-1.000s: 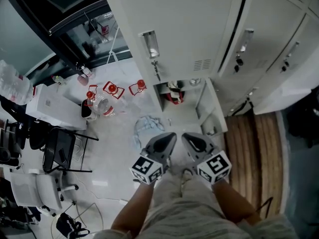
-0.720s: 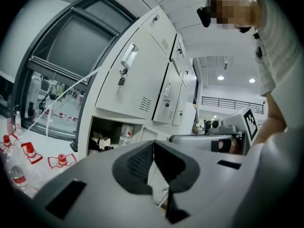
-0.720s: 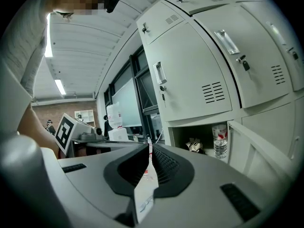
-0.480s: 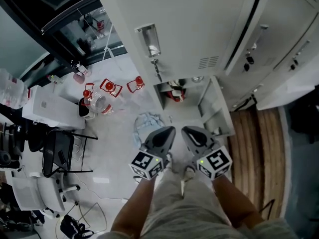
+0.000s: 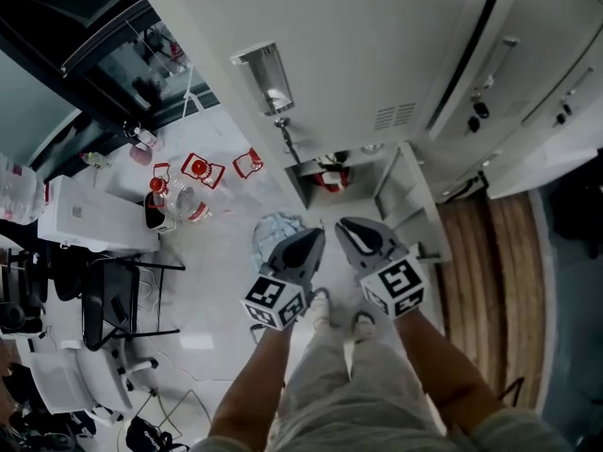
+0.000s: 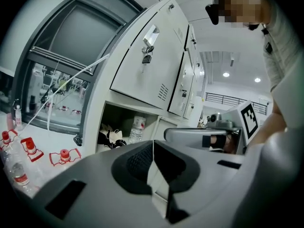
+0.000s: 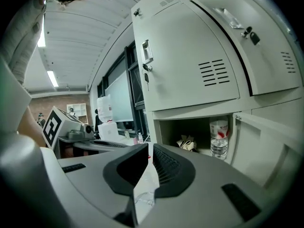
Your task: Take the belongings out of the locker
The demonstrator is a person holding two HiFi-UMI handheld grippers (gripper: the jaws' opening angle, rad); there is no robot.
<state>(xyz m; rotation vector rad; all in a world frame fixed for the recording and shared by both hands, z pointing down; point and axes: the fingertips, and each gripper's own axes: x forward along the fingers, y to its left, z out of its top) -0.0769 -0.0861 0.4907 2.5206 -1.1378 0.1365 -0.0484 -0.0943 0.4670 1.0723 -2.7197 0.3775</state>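
Facing the locker: the left gripper (image 5: 317, 237) and the right gripper (image 5: 345, 226) sit side by side in front of the person, both aimed at the open bottom compartment (image 5: 306, 169) and well short of it.
Left gripper jaws: pressed together, with nothing between them.
Right gripper jaws: closed tip to tip and empty.
Locker door (image 5: 407, 194): swung out on the compartment's right side; the larger door above it is shut.
Water bottle (image 7: 219, 139): stands upright inside the compartment at its right edge, just beside the open door.
Black-and-white bundle (image 6: 110, 137): lies on the compartment floor, left of the water bottle and nearer the left wall.
Floor: a crumpled pale cloth (image 5: 276, 231) lies just beside the left gripper's tip in the head view; red-capped bottles (image 5: 199, 169) are scattered off to the locker's left.
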